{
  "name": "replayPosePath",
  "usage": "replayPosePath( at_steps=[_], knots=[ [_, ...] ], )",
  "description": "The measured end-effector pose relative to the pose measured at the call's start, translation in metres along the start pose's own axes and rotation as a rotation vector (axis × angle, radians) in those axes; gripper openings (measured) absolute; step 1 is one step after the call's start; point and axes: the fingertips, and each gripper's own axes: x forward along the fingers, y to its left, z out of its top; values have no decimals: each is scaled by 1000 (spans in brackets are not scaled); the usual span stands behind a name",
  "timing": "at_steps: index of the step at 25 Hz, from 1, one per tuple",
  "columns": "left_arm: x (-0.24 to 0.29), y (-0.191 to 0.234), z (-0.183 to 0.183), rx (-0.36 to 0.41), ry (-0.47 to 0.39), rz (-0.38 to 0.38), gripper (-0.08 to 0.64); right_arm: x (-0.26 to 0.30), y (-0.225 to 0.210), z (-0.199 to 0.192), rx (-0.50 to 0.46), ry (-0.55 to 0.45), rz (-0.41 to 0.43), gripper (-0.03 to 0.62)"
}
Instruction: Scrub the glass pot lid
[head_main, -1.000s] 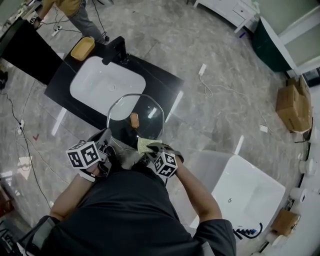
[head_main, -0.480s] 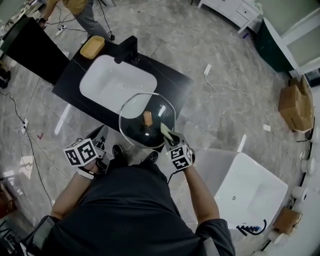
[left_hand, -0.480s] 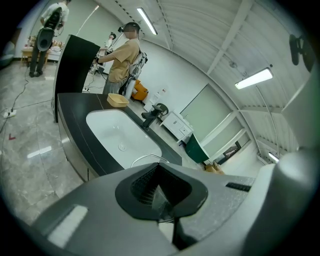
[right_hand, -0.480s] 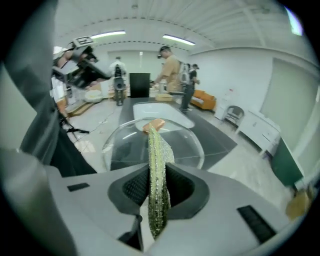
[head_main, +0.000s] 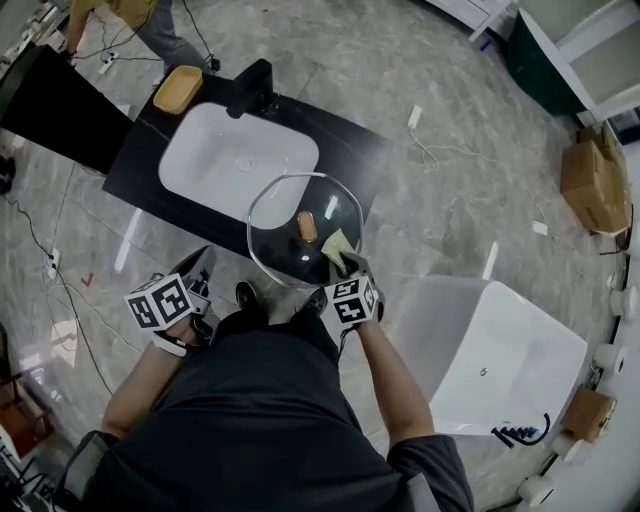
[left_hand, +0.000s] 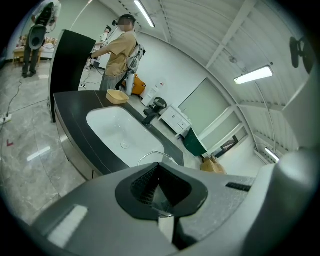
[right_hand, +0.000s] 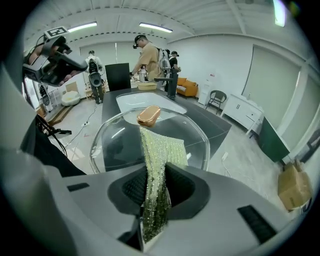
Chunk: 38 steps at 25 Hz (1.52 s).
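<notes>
**Scouring cloth held on the glass lid by the right tongs, left tongs closed and off to the side**

The glass pot lid (head_main: 283, 205) shows round and knob-up in the head view. It sits over the corner of the dark worktop (head_main: 345, 165) nearest the person. Its 6 o'clock rim reaches past the worktop's edge, above the grey marble floor (head_main: 440, 230). No view shows what carries it. A copper-coloured knob (head_main: 307, 226) stands at its centre.

A glittery yellow-green scouring cloth (head_main: 337, 243) lies on the glass at 4 o'clock from the knob. In the right gripper view it runs from the tongs up to the knob's foot. The right gripper (head_main: 346, 262) sits at the lid's 5 o'clock rim, its tongs clamped on the near end of the cloth. The left gripper (head_main: 203, 262) is at 8 o'clock from the lid, apart from the rim. Its tongs are drawn together, with only a pale sliver between the pads that I cannot name.

On the worktop a white basin (head_main: 238, 160) lies at 10 o'clock from the lid. A black tap (head_main: 250, 88) stands at the basin's 12 o'clock edge, and a tan tray (head_main: 178, 88) lies near the tap, at 11 o'clock. A person (head_main: 158, 35) stands beyond the far end.

On the floor a white tub (head_main: 520, 345) stands at 4 o'clock from the lid. A cardboard box (head_main: 590, 180) is at 3 o'clock, well apart, and a white power strip (head_main: 415, 115) with its cable lies at 1 o'clock
</notes>
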Motion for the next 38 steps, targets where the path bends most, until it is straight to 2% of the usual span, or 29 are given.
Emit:
replayPosePath(
  at_steps=[4, 10, 19, 22, 25, 28, 31, 35, 38],
  knots=[
    [5, 11, 1, 3, 37, -14, 0, -3, 30, -1, -29, -2, -20, 67],
    [18, 12, -1, 39, 99, -41, 0, 0, 73, 4, -99, 41, -4, 68],
    [25, 2, 5, 35, 102, -94, 0, 1, 127, 22, -4, -5, 181, 69],
    [25, 1, 5, 19, 92, -96, 0, -4, 131, 30, 26, -12, 245, 67],
    [23, 0, 5, -2, 74, -92, 0, -20, 123, 47, 113, -40, 309, 67],
    [21, -1, 8, -30, 40, -85, 0, -38, 105, 74, 221, -108, 335, 67],
    [19, -3, 10, -44, 7, -70, 0, -63, 82, 114, 328, -229, 362, 67],
    [16, -5, 8, -58, -18, -45, 0, -109, 46, 181, 489, -450, 436, 67],
    [15, -10, 6, -26, -36, -26, 0, -148, 20, 231, 520, -648, 474, 67]
  ],
)
